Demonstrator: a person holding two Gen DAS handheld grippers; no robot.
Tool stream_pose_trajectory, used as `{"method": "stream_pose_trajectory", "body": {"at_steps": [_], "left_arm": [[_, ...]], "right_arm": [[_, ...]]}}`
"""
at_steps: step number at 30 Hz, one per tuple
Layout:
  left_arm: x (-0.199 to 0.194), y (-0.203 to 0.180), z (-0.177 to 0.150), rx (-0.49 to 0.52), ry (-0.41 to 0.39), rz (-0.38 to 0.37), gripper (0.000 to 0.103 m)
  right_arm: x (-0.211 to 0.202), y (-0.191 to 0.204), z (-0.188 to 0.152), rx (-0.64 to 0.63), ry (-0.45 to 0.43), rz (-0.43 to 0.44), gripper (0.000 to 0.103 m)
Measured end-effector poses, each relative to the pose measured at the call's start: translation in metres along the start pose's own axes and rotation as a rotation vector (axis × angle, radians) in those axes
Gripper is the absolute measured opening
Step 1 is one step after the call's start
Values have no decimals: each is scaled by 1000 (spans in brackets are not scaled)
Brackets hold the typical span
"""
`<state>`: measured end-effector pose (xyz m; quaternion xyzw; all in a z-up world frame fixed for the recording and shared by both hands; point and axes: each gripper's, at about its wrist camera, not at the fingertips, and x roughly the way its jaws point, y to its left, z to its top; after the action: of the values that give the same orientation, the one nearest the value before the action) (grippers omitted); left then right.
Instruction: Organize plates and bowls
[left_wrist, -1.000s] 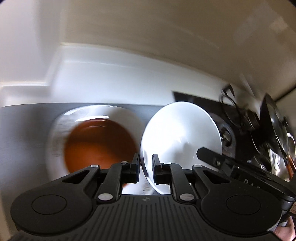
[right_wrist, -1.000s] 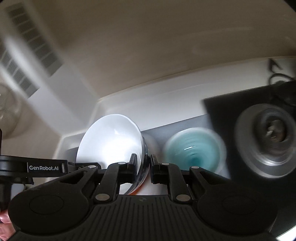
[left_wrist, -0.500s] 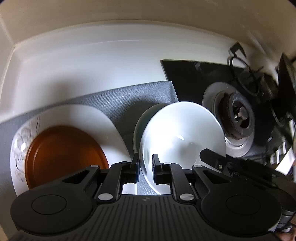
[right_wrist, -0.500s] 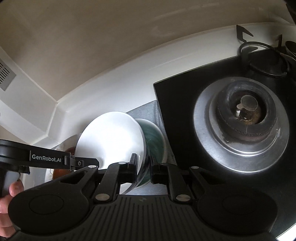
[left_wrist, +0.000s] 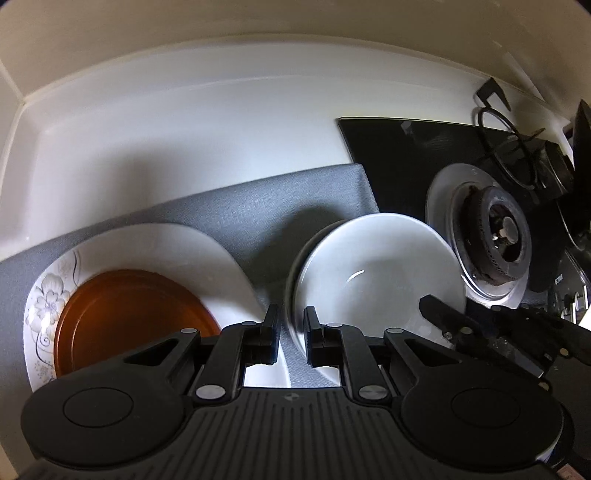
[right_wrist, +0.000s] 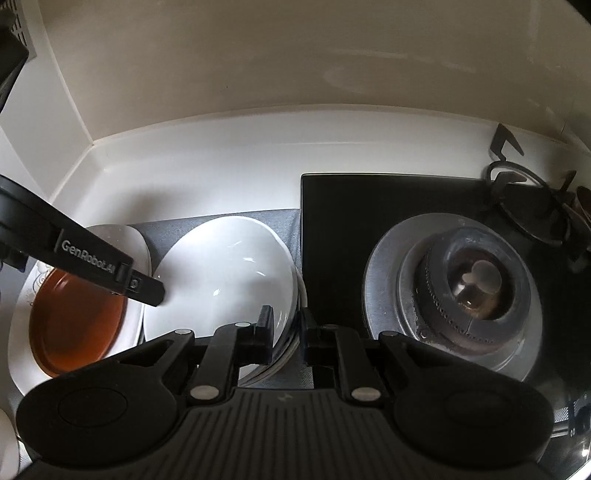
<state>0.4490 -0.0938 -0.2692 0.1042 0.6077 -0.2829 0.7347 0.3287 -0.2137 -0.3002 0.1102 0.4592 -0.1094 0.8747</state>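
Observation:
A white bowl (left_wrist: 376, 273) (right_wrist: 225, 269) sits nested on another bowl on the grey mat (left_wrist: 258, 206). My left gripper (left_wrist: 290, 339) straddles its left rim, jaws a little apart. My right gripper (right_wrist: 286, 332) straddles its right rim, jaws a little apart; the stacked rims show between them. Left of the bowls, an amber plate (left_wrist: 129, 317) (right_wrist: 74, 321) lies on a white flowered plate (left_wrist: 155, 251).
A black gas hob (right_wrist: 443, 229) with a burner (right_wrist: 476, 284) lies right of the mat. A white counter and back wall (left_wrist: 184, 122) run behind. A pot stand (left_wrist: 517, 147) sits at the far right.
The white bowl came down from tilted in the air onto the teal bowl on the mat. Both grippers' jaws have opened a little at its rim.

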Motion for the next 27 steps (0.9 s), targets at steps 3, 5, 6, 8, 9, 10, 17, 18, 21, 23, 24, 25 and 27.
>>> {"method": "stream_pose_trajectory", "body": {"at_steps": [3, 5, 6, 8, 9, 10, 17, 18, 21, 23, 24, 25, 27], "left_arm": [[2, 6, -1, -19, 3, -32, 14], [2, 6, -1, -19, 0, -36, 14], [1, 7, -1, -21, 0, -41, 14], [-1, 6, 0, -8, 2, -53, 14], [-3, 6, 0, 5, 2, -63, 14], [-5, 7, 1, 16, 1, -76, 14], [6, 8, 6, 30, 38, -82, 15], [9, 7, 7, 27, 44, -80, 15], [17, 13, 13, -15, 72, -131, 30], [23, 21, 18, -57, 96, -171, 32], [26, 25, 20, -75, 103, -183, 32], [29, 26, 21, -88, 107, -187, 31], [33, 25, 22, -91, 111, -176, 27]], "right_arm": [[1, -1, 2, 7, 9, 6, 14], [0, -6, 5, 36, 28, 29, 15], [-1, -11, 5, 62, 34, 48, 15], [-9, -23, 4, 100, 28, 91, 16], [-13, -28, 3, 131, 24, 100, 16], [-17, -34, 1, 155, 25, 112, 16], [-11, -64, -11, 333, 45, 230, 16], [-9, -68, -13, 381, 45, 258, 20], [2, -75, -17, 488, 40, 297, 32], [13, -79, -21, 551, 57, 326, 32], [17, -79, -23, 579, 61, 345, 36], [20, -79, -24, 595, 63, 351, 40], [25, -76, -24, 605, 70, 342, 41]]}}
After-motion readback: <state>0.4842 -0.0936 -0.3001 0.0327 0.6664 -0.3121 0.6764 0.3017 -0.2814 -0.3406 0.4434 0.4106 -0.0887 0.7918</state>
